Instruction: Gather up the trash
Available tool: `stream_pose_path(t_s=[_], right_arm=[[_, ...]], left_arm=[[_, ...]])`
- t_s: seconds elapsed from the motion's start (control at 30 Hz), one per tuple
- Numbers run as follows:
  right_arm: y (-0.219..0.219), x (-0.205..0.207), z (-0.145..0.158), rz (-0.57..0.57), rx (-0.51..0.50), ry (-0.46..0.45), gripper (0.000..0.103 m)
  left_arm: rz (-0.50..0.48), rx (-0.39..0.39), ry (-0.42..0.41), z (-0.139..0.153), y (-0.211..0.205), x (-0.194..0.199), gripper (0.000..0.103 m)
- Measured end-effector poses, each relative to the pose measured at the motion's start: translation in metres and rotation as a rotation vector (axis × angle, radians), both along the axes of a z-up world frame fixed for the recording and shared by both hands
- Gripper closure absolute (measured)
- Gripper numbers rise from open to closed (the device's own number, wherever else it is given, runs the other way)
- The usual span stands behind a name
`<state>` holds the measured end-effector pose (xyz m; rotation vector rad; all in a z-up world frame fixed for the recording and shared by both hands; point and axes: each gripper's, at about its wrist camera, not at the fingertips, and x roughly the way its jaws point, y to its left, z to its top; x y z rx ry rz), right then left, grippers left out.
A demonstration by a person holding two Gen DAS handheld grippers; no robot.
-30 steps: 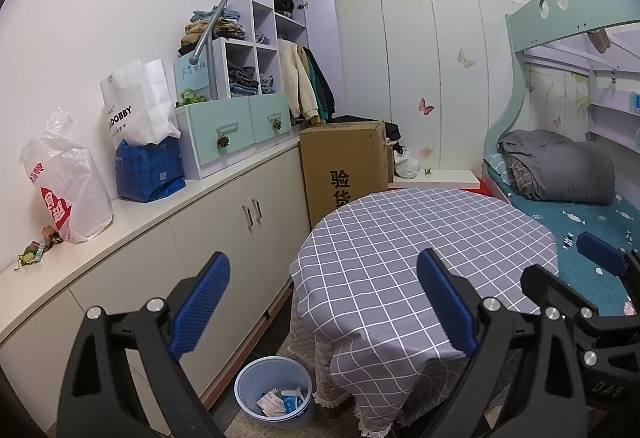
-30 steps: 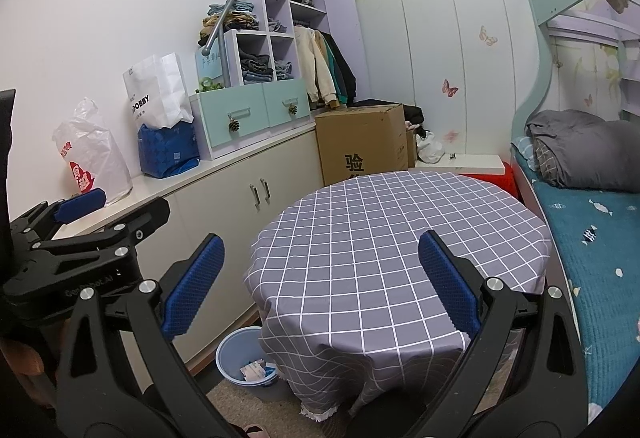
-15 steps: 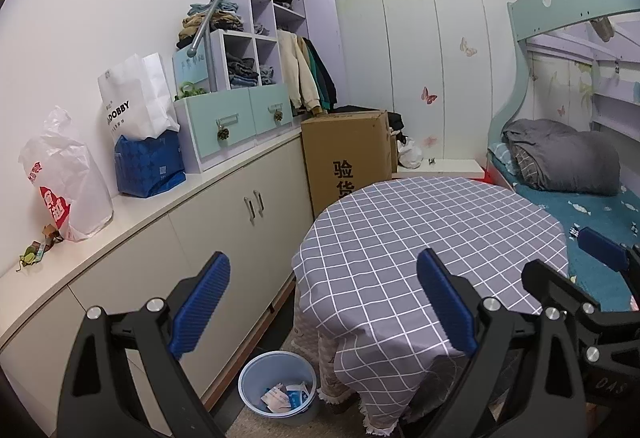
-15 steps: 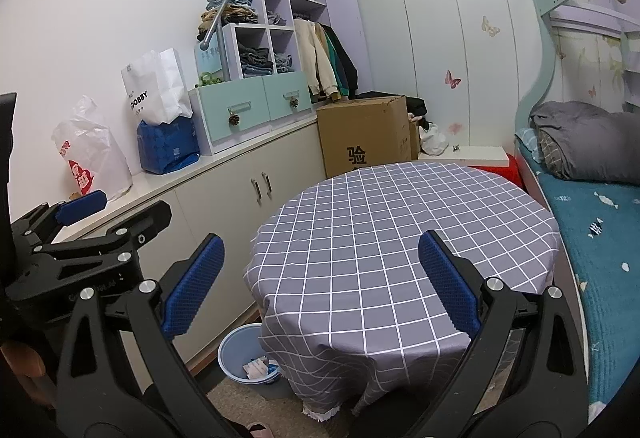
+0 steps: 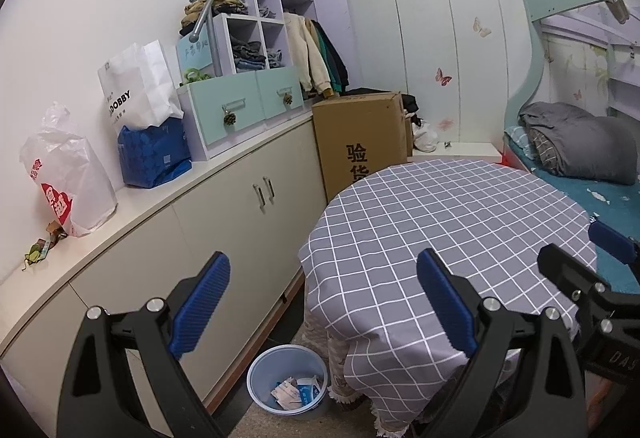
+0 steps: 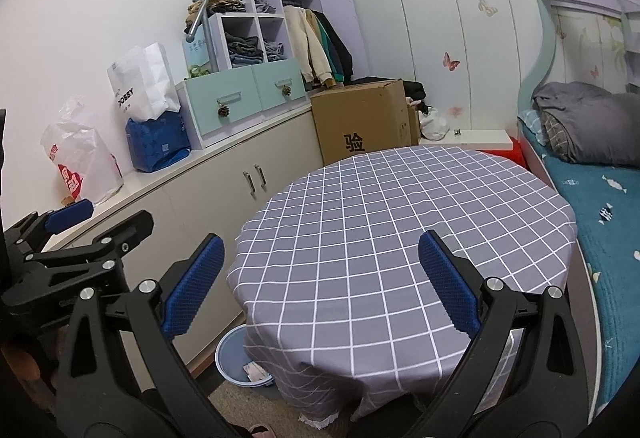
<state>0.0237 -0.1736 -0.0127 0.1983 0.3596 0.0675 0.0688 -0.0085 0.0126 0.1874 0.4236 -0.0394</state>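
Both the left gripper (image 5: 323, 312) and right gripper (image 6: 320, 284) stand with jaws wide, holding nothing. Trash (image 5: 297, 390) lies inside the blue bin (image 5: 264, 370) on the floor beside the bench (image 5: 448, 222), whose top shows none; check the floor beside the bin next.

Small bedroom with white walls, long cream cabinet (image 5: 224, 206) along the left, lilac cubby shelves (image 5: 264, 26), round table (image 6: 400, 222) under grey checked cloth, teal bunk bed (image 6: 592, 142), butterfly-decorated wardrobe doors (image 5: 432, 38).
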Motion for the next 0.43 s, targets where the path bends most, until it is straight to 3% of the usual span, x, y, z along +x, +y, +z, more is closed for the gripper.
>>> stream_pose_path(t_s=[0.43], right_arm=[[-0.032,0.03,-0.01,-0.024,0.01,0.019,0.007]], left_arm=[[0.004,0.01,0.04,-0.011,-0.029,0.034,0.01]])
